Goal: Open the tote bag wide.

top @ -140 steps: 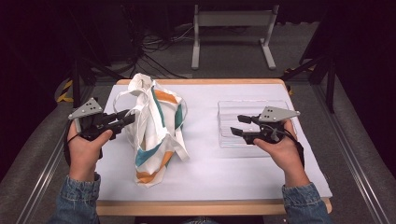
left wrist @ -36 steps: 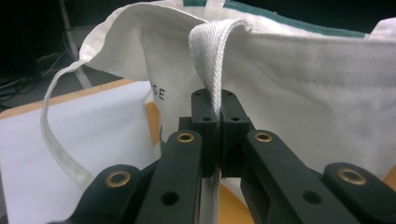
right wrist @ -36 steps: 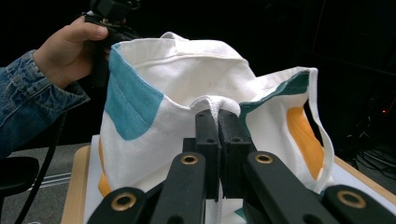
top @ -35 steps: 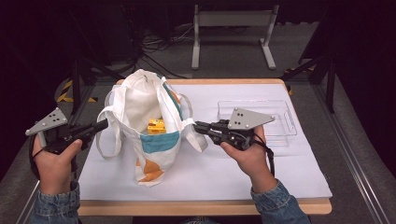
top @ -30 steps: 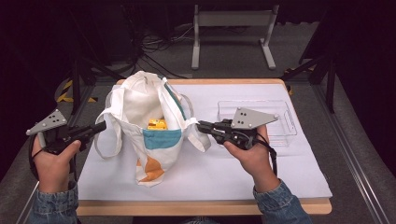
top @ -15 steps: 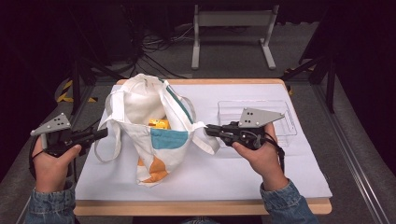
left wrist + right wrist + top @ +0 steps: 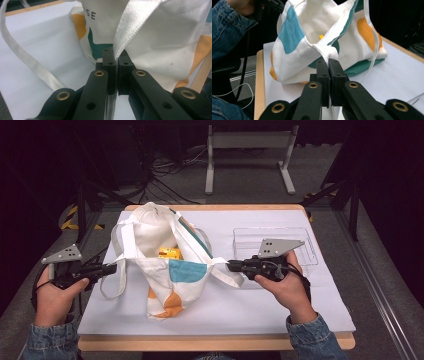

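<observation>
- Tote bag sits between both grippers, mouth pulled wide — a yellow item lies inside.
- Left gripper is clamped on the bag's strap; right gripper is pinching its rim.
- Clear tray lies just behind the right gripper — empty.

Left gripper: two black fingers rise from the bottom edge, pressed together on a fold of white woven fabric.
Held fabric: an edge of the tote bag, running up from between the fingers toward the top of the view.
Bag print: white cloth with orange and teal patches; the letters "S E" show near the top.
Strap: a white band curves from the top left corner down toward the fingers, lying on the sheet.
Desk: covered by a white sheet; a wooden edge shows at top left.
</observation>
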{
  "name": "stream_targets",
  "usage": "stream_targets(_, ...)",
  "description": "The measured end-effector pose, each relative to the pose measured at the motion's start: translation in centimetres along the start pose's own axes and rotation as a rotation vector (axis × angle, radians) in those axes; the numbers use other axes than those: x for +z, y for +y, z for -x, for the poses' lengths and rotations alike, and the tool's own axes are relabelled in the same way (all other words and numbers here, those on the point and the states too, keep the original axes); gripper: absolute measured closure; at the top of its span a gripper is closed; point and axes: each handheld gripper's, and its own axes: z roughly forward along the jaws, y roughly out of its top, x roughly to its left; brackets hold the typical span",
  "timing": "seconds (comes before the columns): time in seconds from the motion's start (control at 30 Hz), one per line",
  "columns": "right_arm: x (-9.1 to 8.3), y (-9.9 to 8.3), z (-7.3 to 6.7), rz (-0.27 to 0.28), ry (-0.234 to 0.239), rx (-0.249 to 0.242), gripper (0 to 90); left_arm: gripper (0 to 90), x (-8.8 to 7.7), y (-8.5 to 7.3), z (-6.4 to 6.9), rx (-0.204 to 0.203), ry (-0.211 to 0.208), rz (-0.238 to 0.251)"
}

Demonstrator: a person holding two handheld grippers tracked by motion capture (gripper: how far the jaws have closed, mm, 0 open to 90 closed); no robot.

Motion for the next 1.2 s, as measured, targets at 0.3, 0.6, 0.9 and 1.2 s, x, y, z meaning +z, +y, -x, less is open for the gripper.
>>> stream_targets(0.3, 0.3, -0.9, 0.6, -0.053, 0.010, 0.034, 87.8, 87.7, 1.0, -0.5, -0.4, -0.007, -0.007, -0.095)
stream_targets(0.6, 0.6, -1.9, 1.1, -0.135, 0.023, 0.071, 87.9, 87.7, 2.3, -1.2, -1.0, -0.023, -0.027, -0.175)
stream_targets(0.9, 1.2, -3.1, 2.1, -0.207, 0.024, 0.133, 87.8, 87.7, 3.3, -1.6, -1.3, -0.024, -0.058, -0.212)
stream_targets(1.2, 1.6, -4.1, 2.8, -0.239, 0.026, 0.177, 87.9, 87.7, 3.9, -2.3, -2.0, -0.038, -0.079, -0.253)
